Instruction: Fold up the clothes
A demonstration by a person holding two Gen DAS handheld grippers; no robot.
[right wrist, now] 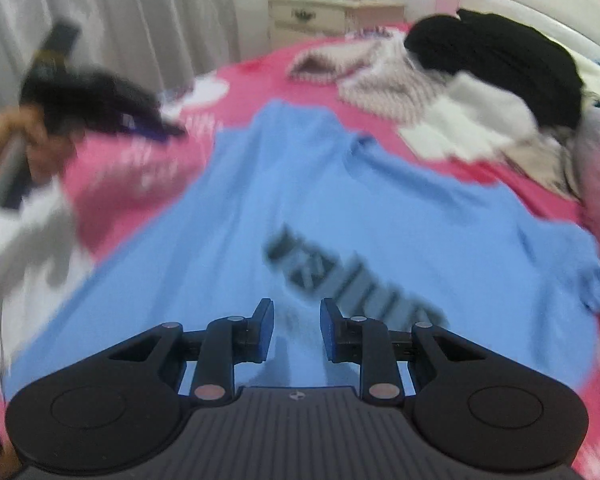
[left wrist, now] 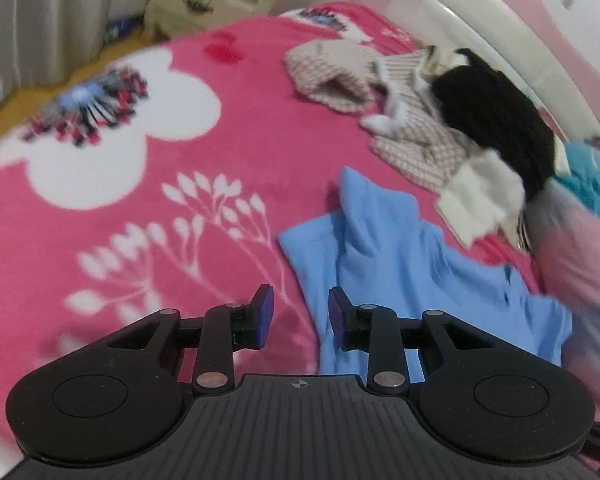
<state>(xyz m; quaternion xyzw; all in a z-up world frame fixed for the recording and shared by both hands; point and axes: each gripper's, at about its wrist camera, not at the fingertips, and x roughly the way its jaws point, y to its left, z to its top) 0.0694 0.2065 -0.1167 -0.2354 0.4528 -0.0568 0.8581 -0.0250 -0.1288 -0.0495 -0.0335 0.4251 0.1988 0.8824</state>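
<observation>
Blue shirt (right wrist: pixel 300 208) flat on pink blanket (left wrist: pixel 120 200), lengthwise toward headboard (right wrist: pixel 540 12)

- One blue shirt (right wrist: pixel 340 208) spread flat.
- One black garment (left wrist: pixel 496 120), heaped.
- One checked beige garment (left wrist: pixel 332 76) (may be two pieces; folds hide it).
- One cream nightstand (right wrist: pixel 332 12).
- Two grippers: left gripper (left wrist: pixel 301 318), right gripper (right wrist: pixel 297 328).

A light blue shirt (right wrist: pixel 340 208) lies spread and rumpled on the pink flowered blanket (left wrist: pixel 100 220), dark lettering facing up. Toward the bed's head edge sits a loose heap: a beige checked garment (left wrist: pixel 416 148), a black one (left wrist: pixel 496 120) on top, white pieces (left wrist: pixel 480 196) tucked beside it
</observation>
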